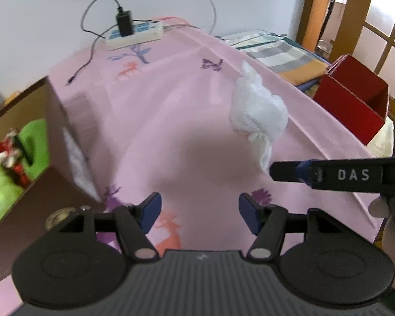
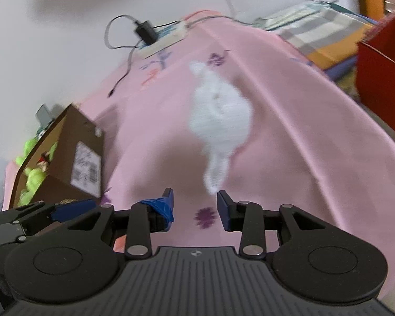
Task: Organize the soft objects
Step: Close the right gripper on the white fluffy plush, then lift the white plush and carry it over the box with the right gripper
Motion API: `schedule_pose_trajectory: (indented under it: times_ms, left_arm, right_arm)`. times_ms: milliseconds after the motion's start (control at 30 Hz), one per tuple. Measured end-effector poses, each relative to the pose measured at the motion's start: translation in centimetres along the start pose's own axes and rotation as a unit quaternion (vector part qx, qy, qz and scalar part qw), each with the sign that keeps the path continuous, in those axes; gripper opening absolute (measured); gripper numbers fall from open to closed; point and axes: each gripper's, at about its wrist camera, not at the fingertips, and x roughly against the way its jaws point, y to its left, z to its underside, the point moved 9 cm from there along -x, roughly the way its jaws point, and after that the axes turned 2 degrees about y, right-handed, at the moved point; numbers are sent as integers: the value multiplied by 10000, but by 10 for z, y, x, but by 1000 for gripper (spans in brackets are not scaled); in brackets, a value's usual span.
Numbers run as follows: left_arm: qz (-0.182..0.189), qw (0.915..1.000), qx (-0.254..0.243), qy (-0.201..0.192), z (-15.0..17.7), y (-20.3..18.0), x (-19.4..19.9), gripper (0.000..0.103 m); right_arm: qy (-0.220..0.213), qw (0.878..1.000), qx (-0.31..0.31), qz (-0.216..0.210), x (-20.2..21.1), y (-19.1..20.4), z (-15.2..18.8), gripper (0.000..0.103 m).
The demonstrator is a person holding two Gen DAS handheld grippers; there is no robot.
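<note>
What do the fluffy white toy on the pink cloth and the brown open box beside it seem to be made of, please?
Fluffy white toy: probably plush or terry fabric, matte; its surface looks fuzzy with soft, frayed edges. Brown open box: likely corrugated cardboard, dull brown, with straight flat walls and a white printed label stuck on its side.

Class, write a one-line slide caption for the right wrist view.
Open right claw nears a white soft toy on the pink cloth.
</note>
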Motion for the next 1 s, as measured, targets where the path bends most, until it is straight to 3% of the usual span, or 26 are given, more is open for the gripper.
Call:
schedule_pose_trajectory:
  times_ms: [200,433,600,733,867,1000]
  left_arm:
    - [471,9987,2,-189,-24,-21,-9,65]
    - [870,9950,-212,-432,-54,-46,-26,66]
    - [1116,9924,-219,-461,-66,-55,-40,66]
    - [1255,9912,-13,-426,-76,-52,-55,66]
    - [1294,9912,121,-267,-80,-50,-72,66]
    - [1299,9912,236,-30,-77,-48,-89,67]
  right_arm:
    - [-171,9987,-443,195,8,-38,-16,19]
    - [-421,9901,-1333,-109,11,-65,-53,20]
    - [-298,9850,-1624,-503,-3,-65,-73,20]
    - [-121,9866,-1497,-645,-21,-54,-84,21]
    - [170,9863,-1494,-678,-45,-52,-83,24]
    - [327,9806,-1672,-973,-60,-47,-75,25]
